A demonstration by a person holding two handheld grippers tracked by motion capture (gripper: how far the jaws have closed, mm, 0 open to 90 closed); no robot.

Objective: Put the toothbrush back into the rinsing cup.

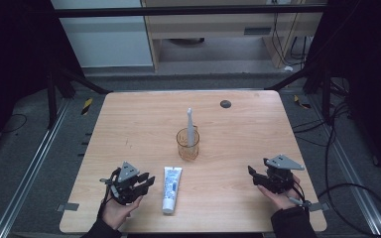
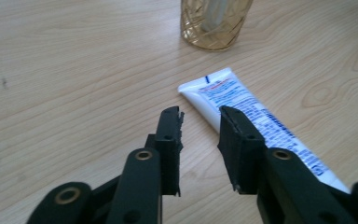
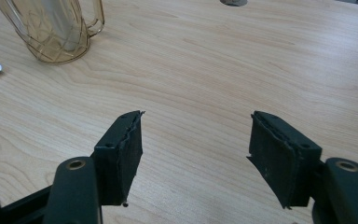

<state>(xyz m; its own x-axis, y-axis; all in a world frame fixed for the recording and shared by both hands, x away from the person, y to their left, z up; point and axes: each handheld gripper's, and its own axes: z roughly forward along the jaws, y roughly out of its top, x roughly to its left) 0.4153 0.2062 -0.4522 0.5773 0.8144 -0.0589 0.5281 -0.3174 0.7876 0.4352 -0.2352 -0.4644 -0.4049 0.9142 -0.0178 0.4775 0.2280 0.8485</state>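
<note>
Tube: white plastic toothpaste tube (image 1: 171,188) with blue print, lying flat on the light wooden worktop (image 1: 139,129), just in front of the cup.
Print: blue and red lettering, too blurred to read.
Cup: amber see-through plastic cup (image 1: 187,144) with a handle; a white toothbrush (image 1: 190,126) stands in it.
Left claw (image 2: 200,123): released, narrow gap, empty, just left of the tube.
Right claw (image 3: 196,140): released, wide, empty, well right of the cup.

Toothpaste tube (image 1: 171,189) lies flat at the table's (image 1: 129,124) near edge, cup (image 1: 187,145) with a toothbrush (image 1: 190,126) standing in it just behind, left gripper (image 1: 146,181) just left of the tube, right gripper (image 1: 254,174) well apart on the right.
</note>
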